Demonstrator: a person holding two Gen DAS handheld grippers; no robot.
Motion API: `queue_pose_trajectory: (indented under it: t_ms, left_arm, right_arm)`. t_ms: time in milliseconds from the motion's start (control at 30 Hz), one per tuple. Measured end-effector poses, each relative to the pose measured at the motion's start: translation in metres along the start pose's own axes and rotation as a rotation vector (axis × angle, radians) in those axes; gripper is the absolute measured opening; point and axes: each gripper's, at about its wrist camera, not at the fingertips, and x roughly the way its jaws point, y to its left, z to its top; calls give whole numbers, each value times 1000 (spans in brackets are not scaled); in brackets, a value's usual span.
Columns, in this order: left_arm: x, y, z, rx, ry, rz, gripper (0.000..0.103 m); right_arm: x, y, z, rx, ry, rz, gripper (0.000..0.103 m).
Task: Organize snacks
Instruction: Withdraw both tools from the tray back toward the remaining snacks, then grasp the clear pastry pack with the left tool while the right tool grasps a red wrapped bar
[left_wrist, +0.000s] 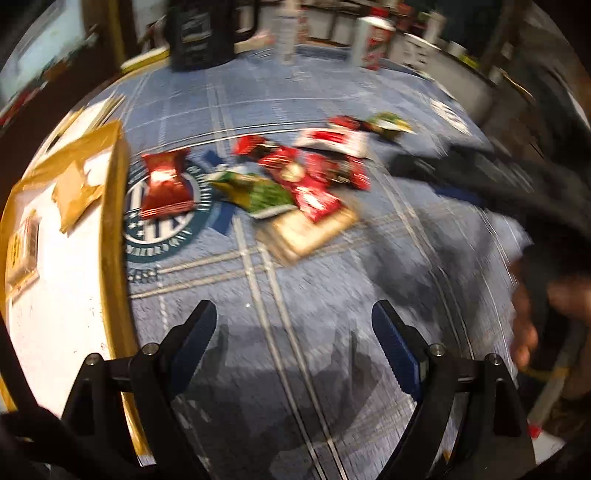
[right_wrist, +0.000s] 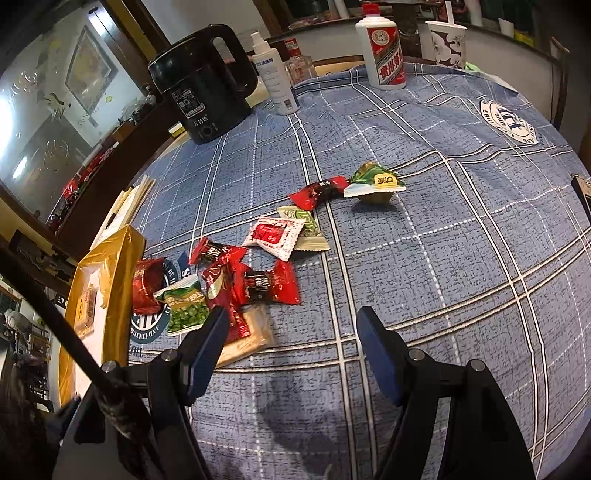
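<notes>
Snack packets (right_wrist: 258, 273), red, green and white, lie scattered across the blue checked cloth (right_wrist: 461, 258) of the desk, most of them near a gold-edged box (right_wrist: 118, 266) at its left side; both the left gripper (left_wrist: 293, 325) and the right gripper (right_wrist: 291, 325) hang over bare cloth with fingers apart, holding nothing

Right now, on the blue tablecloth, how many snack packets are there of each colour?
Red packets: 5
Green packets: 3
White packet, red label: 1
Beige packet: 1
Total: 10
</notes>
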Motion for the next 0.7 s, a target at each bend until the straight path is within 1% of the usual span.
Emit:
queue_pose_trajectory:
  t_ms: [67, 167, 233, 400, 700]
  left_arm:
    - [6, 7, 8, -17, -6, 17, 86]
    - [12, 9, 19, 25, -8, 41, 86]
    - [16, 8, 22, 63, -2, 39, 86]
    - [29, 1, 30, 142, 11, 7, 86]
    - [55, -6, 48, 211, 36, 13, 86]
  right_arm:
    - [2, -2, 0, -10, 8, 2, 71]
    - [4, -5, -1, -22, 17, 1, 71]
    - [7, -5, 1, -30, 22, 5, 71]
    - [15, 0, 7, -63, 46, 24, 71]
    - [36, 13, 23, -164, 117, 52, 70]
